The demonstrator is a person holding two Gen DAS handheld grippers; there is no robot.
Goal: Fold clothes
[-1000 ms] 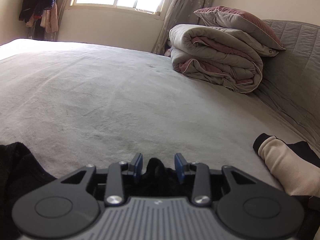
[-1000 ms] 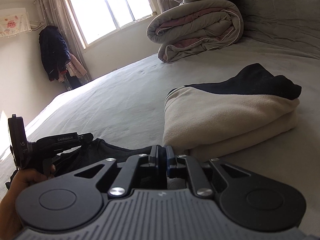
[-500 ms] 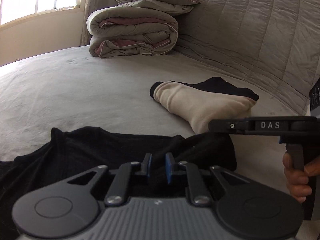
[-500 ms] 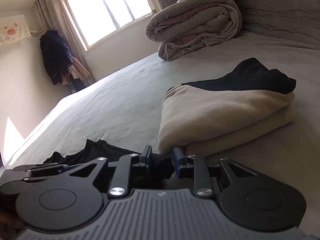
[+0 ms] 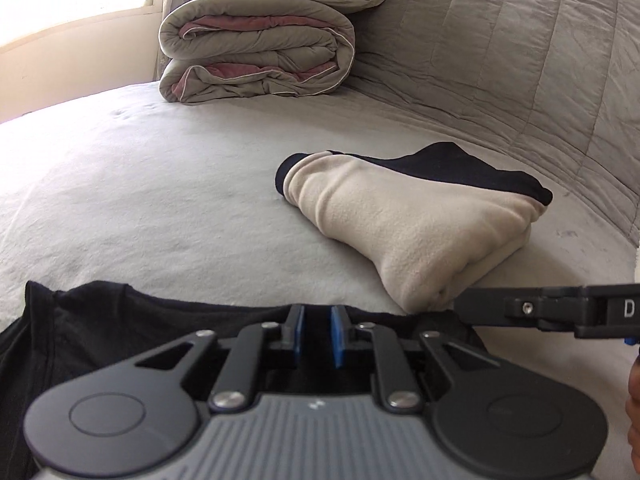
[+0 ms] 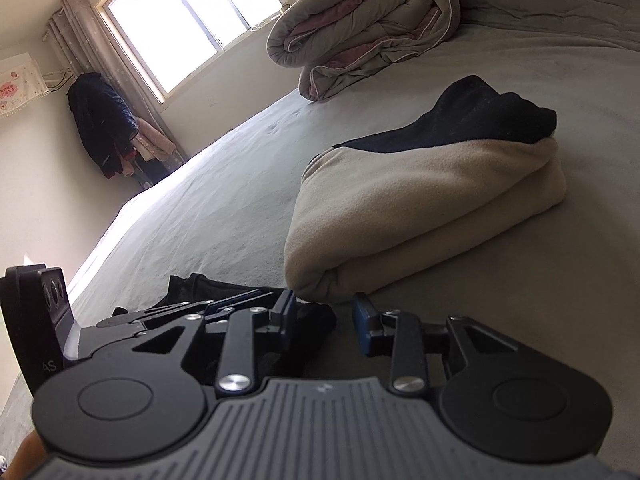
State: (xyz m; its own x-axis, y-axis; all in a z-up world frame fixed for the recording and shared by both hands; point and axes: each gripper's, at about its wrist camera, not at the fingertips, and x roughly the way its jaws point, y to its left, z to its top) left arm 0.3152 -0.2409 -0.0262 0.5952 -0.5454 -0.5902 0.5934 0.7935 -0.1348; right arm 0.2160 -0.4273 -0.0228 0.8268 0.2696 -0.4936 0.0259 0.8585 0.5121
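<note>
- My left gripper (image 5: 318,330) pinches the black shirt's (image 5: 132,320) edge on the grey bed (image 5: 160,184).
- My right gripper (image 6: 324,320) stands open beside the folded cream fleece (image 6: 420,204).
- Lettering is cut off: "D", "AS".

Left gripper (image 5: 317,332) jaws nearly closed, pinching dark cloth; right gripper (image 6: 325,322) jaws parted, beside it.
</note>
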